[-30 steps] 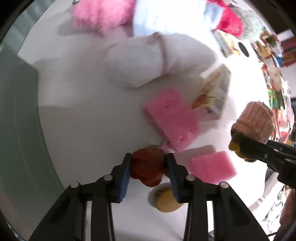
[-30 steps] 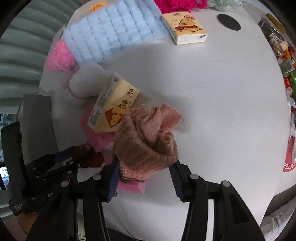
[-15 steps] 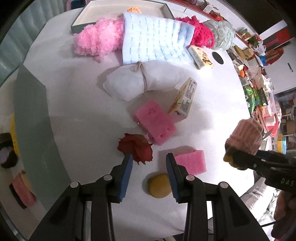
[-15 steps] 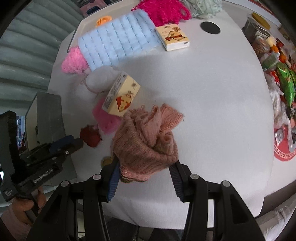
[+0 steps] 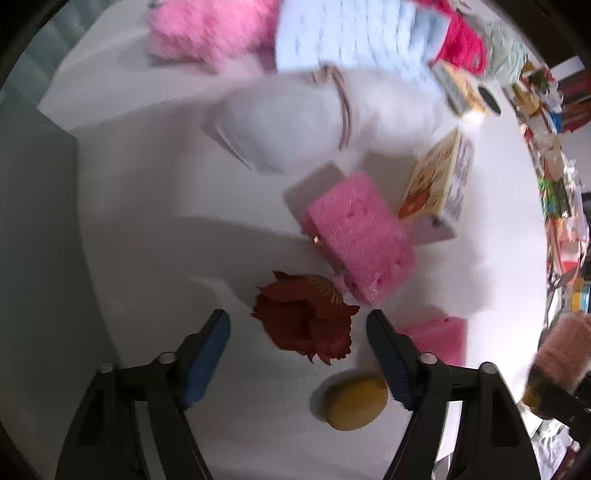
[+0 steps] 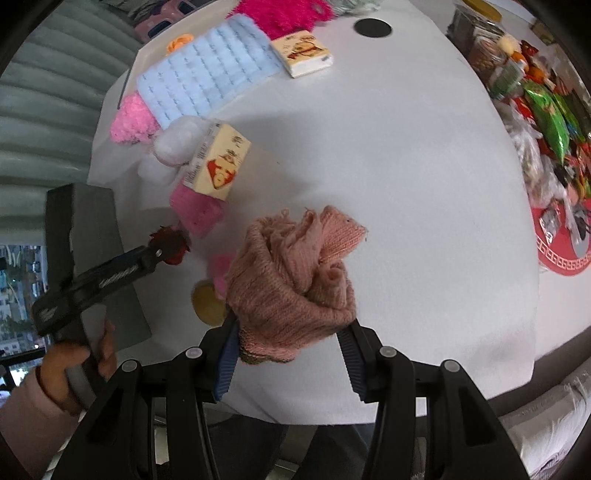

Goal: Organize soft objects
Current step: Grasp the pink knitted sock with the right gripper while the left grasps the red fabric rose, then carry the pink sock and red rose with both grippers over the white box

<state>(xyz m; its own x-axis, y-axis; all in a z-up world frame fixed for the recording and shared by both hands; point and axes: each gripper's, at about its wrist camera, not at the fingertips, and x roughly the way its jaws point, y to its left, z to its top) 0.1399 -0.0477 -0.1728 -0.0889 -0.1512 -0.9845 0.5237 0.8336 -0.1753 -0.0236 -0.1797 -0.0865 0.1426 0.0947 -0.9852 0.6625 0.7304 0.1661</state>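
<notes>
A dark red fabric flower [image 5: 303,317] lies on the white table [image 5: 147,258]. My left gripper [image 5: 297,321] points down over it; its jaws are opening, and the flower sits between the blue pads without touching them. My right gripper [image 6: 291,354] is shut on a bunched pink knitted cloth [image 6: 291,284], held above the table's near part. That cloth [image 5: 565,350] also shows at the right edge of the left wrist view. From the right wrist view, the left gripper [image 6: 162,254] is low at the flower [image 6: 171,243], with a hand [image 6: 74,358] holding it.
Around the flower lie a large pink sponge [image 5: 358,236], a small pink sponge [image 5: 439,339] and a yellow round pad [image 5: 354,402]. Farther back are a tied white bundle [image 5: 295,122], a tissue pack [image 5: 432,181], a blue cloth [image 6: 207,81] and fluffy pink yarn [image 5: 207,29]. A grey box [image 6: 88,236] stands left; snacks [image 6: 546,110] crowd the right.
The left gripper let go of the red flower, rose, then came back down with wider jaws around it. The right gripper lifted the pink knitted cloth higher and away.
</notes>
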